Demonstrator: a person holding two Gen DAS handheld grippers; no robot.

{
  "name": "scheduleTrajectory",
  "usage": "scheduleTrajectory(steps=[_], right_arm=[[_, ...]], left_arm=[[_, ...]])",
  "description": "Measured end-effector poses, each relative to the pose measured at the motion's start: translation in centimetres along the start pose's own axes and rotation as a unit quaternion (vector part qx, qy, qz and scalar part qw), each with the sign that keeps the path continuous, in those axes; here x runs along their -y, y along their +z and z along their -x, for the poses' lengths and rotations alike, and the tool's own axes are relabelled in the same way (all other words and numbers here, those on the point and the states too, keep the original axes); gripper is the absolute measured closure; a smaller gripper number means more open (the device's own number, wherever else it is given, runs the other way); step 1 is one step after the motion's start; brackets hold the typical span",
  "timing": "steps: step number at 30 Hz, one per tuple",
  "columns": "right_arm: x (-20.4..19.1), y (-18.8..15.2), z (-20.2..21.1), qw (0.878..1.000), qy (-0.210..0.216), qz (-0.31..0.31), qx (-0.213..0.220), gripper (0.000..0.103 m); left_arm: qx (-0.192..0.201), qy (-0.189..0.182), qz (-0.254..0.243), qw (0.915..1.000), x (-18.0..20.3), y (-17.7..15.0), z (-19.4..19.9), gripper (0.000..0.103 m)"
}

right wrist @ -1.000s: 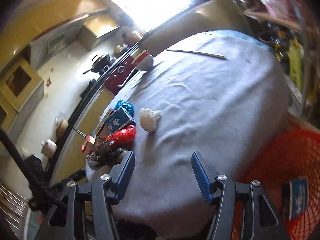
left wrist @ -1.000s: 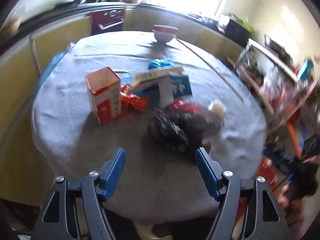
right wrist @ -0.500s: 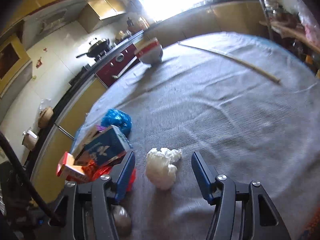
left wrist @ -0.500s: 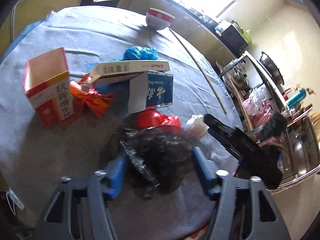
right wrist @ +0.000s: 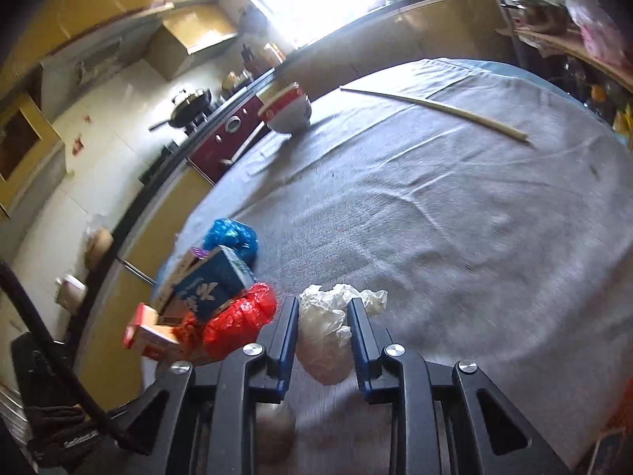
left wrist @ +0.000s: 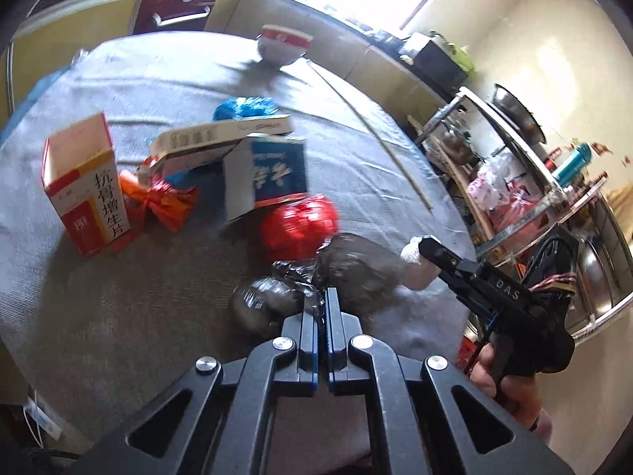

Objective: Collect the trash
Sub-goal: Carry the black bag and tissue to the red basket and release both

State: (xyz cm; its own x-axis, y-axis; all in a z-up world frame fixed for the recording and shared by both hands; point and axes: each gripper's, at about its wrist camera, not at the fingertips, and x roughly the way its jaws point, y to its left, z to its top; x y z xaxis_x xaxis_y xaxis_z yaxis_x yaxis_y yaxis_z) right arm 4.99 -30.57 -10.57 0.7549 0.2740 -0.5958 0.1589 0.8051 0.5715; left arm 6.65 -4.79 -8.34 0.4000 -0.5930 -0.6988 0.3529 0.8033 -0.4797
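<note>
A pile of trash lies on the grey-clothed round table (left wrist: 118, 316). My left gripper (left wrist: 321, 297) has its jaws closing, pinched on a crumpled black plastic bag (left wrist: 356, 269). Behind the bag sit a red bag (left wrist: 300, 225), a blue carton (left wrist: 273, 174), a flat white box (left wrist: 221, 138), an orange wrapper (left wrist: 162, 202), a red-and-white box (left wrist: 87, 186) and a blue bag (left wrist: 245, 109). My right gripper (right wrist: 322, 301) has its jaws closing too, and its pads press on a white plastic bag (right wrist: 320, 352). The red bag (right wrist: 241, 316) and blue carton (right wrist: 213, 281) lie to its left.
A red-and-white bowl (left wrist: 283, 45) and a long thin stick (left wrist: 372, 134) rest on the far side of the table. A metal rack (left wrist: 514, 182) with pots stands at its right. A hand (left wrist: 510, 388) holds the right gripper. Kitchen counters (right wrist: 190, 182) line the far wall.
Both grippers moved forward into the pile. The left jaws came together on the black bag. The right jaws narrowed onto the white bag.
</note>
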Motion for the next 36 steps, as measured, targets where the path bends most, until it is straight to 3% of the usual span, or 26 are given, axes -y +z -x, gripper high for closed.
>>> scheduleTrajectory(steps=[8, 11, 14, 15, 17, 18, 19, 25, 26, 27, 29, 30, 33, 36], right_arm=[[1.8, -2.2, 6.5, 0.999, 0.035, -0.021, 0.031, 0.076], [2.8, -2.8, 8.7, 0.998, 0.033, -0.024, 0.041, 0.076], [3.6, -3.3, 9.9, 0.998, 0.032, -0.029, 0.045, 0.076], [3.8, -3.5, 10.2, 0.998, 0.033, -0.030, 0.045, 0.076], [4.2, -4.1, 10.4, 0.998, 0.036, -0.033, 0.042, 0.076], [4.3, -4.4, 10.4, 0.998, 0.037, -0.034, 0.040, 0.076], [4.4, -4.7, 10.3, 0.998, 0.038, -0.036, 0.036, 0.076], [4.6, -5.9, 10.0, 0.998, 0.038, -0.038, 0.029, 0.076], [4.6, -6.1, 10.1, 0.998, 0.036, -0.037, 0.030, 0.076], [4.7, -6.1, 10.3, 0.998, 0.034, -0.036, 0.031, 0.076], [4.9, -6.4, 10.9, 0.999, 0.025, -0.031, 0.036, 0.076], [5.0, -6.5, 11.3, 0.999, 0.019, -0.027, 0.040, 0.076], [5.5, -6.9, 12.7, 0.998, 0.005, -0.018, 0.053, 0.076], [6.5, -7.0, 14.1, 0.998, -0.001, -0.020, 0.066, 0.076]], left_arm=[[0.039, 0.000, -0.068, 0.9969, 4.5, -0.3, 3.1, 0.101], [0.052, 0.019, -0.091, 0.9944, 5.3, -0.4, 3.9, 0.101], [0.050, 0.032, -0.081, 0.9950, 4.5, -0.2, 3.8, 0.101], [0.046, 0.044, -0.075, 0.9951, 4.3, -0.1, 3.5, 0.094], [0.041, 0.058, -0.078, 0.9944, 3.9, 0.0, 2.8, 0.055], [0.038, 0.067, -0.081, 0.9937, 3.8, 0.0, 2.2, 0.019], [0.038, 0.079, -0.079, 0.9930, 3.6, 0.0, 1.8, 0.014], [-0.006, 0.094, -0.105, 0.9900, 3.2, -1.1, -3.1, 0.017], [-0.010, 0.094, -0.103, 0.9902, 3.0, -1.3, -3.6, 0.025], [-0.018, 0.101, -0.099, 0.9897, 2.8, -1.5, -4.2, 0.054], [-0.019, 0.088, -0.086, 0.9922, 2.5, -1.6, -4.2, 0.074], [-0.011, 0.083, -0.085, 0.9928, 2.7, -1.7, -3.8, 0.096], [0.015, 0.086, -0.124, 0.9884, 4.7, -2.2, -2.1, 0.097], [0.022, 0.061, -0.157, 0.9854, 7.5, -2.9, -1.0, 0.097]])
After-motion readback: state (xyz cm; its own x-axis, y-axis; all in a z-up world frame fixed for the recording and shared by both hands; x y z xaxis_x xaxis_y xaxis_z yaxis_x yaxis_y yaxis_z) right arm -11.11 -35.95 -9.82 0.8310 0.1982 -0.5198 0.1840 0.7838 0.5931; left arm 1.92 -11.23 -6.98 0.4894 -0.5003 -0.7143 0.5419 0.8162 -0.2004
